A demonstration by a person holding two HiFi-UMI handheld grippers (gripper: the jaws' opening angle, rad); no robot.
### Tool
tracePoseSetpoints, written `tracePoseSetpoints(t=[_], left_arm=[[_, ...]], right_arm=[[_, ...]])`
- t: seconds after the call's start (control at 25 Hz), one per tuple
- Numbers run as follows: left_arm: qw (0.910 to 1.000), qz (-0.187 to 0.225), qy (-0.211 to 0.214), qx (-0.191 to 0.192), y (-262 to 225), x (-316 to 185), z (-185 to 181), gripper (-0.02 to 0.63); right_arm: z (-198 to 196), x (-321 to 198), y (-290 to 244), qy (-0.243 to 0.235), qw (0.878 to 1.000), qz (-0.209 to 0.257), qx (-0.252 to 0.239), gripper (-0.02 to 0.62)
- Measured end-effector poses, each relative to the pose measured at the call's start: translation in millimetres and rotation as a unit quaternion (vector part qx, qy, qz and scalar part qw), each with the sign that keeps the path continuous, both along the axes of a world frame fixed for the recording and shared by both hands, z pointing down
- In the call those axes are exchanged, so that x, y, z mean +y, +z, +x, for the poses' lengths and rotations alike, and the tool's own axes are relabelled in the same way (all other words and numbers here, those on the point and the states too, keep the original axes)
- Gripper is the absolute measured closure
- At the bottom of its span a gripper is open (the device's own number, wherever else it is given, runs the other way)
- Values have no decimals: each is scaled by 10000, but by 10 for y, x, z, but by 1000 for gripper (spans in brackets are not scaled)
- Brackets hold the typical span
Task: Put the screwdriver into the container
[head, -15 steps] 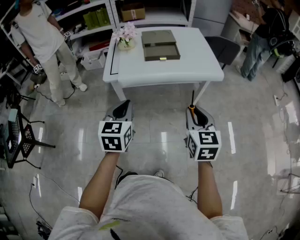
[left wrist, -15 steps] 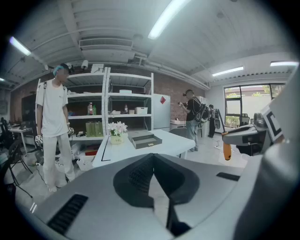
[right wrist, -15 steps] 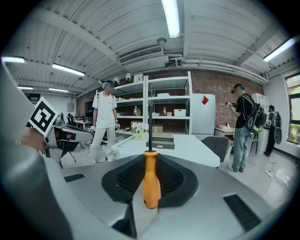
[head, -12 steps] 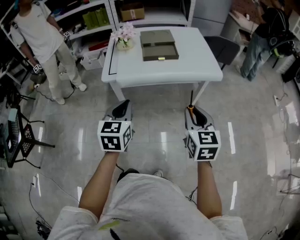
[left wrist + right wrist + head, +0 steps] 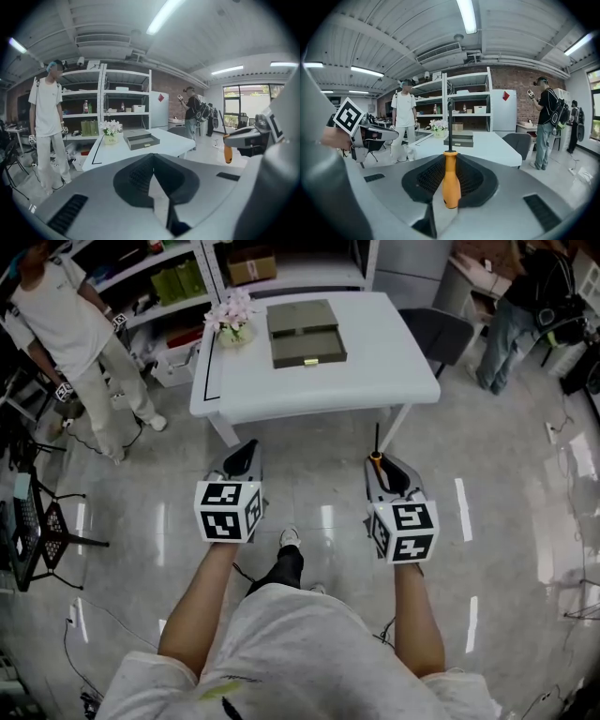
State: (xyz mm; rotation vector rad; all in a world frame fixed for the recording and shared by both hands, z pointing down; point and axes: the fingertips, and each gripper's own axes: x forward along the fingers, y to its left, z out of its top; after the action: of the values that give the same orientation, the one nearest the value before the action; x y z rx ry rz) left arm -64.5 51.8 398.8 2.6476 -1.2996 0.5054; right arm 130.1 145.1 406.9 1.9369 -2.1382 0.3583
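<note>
My right gripper [image 5: 383, 470] is shut on a screwdriver [image 5: 450, 178] with an orange handle; its dark shaft [image 5: 377, 437] points forward toward the table. In the left gripper view the screwdriver [image 5: 227, 152] shows at the right. My left gripper [image 5: 243, 463] is shut with nothing in it; its jaws meet in the left gripper view [image 5: 159, 185]. The container, a dark olive box [image 5: 305, 331] with a shallow drawer pulled out toward me, lies on the white table [image 5: 375, 367] ahead. Both grippers hover over the floor short of the table's near edge.
A pot of pale flowers [image 5: 232, 315] stands at the table's left end. A grey chair [image 5: 438, 332] sits at its right. One person in white [image 5: 70, 329] stands at the left by shelving [image 5: 169, 277], another [image 5: 525, 306] at the far right. A black stand [image 5: 37, 521] is at my left.
The view has moved forward toward the table, and a foot has stepped out below. Both grippers hold their pose, the screwdriver still gripped.
</note>
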Motion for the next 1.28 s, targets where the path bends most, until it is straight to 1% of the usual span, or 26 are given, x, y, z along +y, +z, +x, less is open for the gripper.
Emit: tracePoseSetpoints(t=[0.2,0.76,1.08,1.28], left_arm=[[9999,-36,111,23,92,-436,130,603],[9987,-286,413,-22,219,-1960,269,603],[9976,-440,528,-19,325,-2495,205,603],[9973,-490,539,53,362,-2739,161,603]], right_arm=[[99,-370,71,71,9999,-85,66,522],[172,-1779,150,236,9984,-478,190,522],[126,-2308,215,229,9966,-708,345,522],[110,-2559,241,82,9947,-857,558,522]])
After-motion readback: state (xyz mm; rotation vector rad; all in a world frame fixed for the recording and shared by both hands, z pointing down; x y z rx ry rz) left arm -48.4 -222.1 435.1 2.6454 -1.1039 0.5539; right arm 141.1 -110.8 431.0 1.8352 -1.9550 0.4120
